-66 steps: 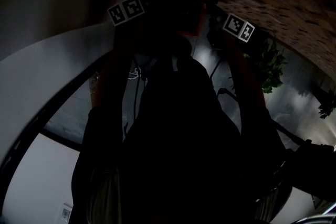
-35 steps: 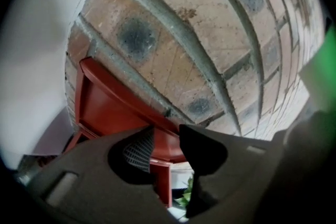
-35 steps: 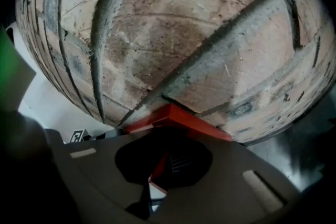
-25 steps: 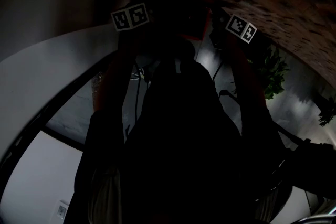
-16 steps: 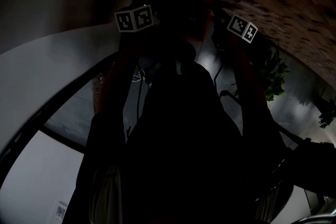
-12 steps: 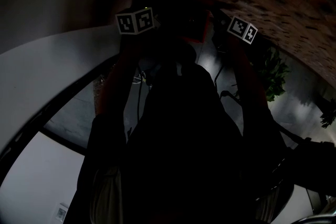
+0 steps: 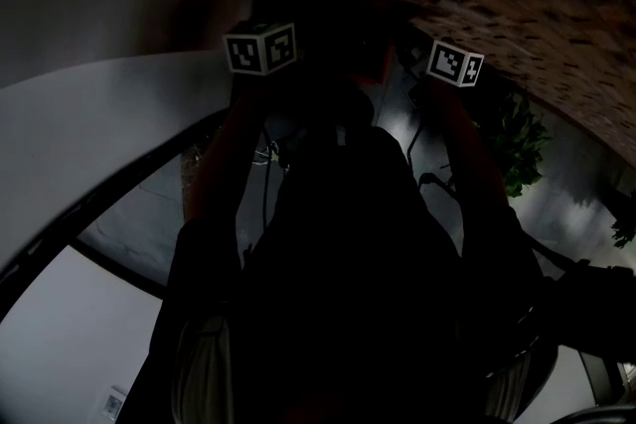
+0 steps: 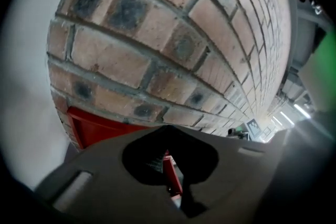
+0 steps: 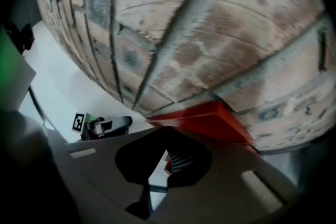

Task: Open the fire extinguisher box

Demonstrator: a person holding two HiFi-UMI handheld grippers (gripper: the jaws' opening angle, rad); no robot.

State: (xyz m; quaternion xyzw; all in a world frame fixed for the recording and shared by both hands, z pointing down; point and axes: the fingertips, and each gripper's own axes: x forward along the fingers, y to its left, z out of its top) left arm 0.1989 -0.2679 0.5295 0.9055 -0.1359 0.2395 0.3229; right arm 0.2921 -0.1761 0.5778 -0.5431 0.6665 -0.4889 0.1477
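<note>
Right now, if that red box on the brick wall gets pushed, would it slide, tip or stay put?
The red box sits against the brick wall, so it is probably mounted and stays put. Its straight edges look rigid, likely metal.

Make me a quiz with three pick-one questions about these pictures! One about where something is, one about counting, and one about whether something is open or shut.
1. Where is the red metal box in the left gripper view?
A) right at the brown brick wall
B) on a table
C) on a bookshelf

2. How many black-and-white marker cubes show in the head view?
A) one
B) two
C) four

3. How do the right gripper's jaws stand?
A) wide apart
B) together
C) out of view

Answers: 1 A, the box's red edge sits directly under the bricks. 2 B, one cube shows on each side of the dark middle. 3 B, the right gripper view shows the jaws meeting with hardly a gap.
</note>
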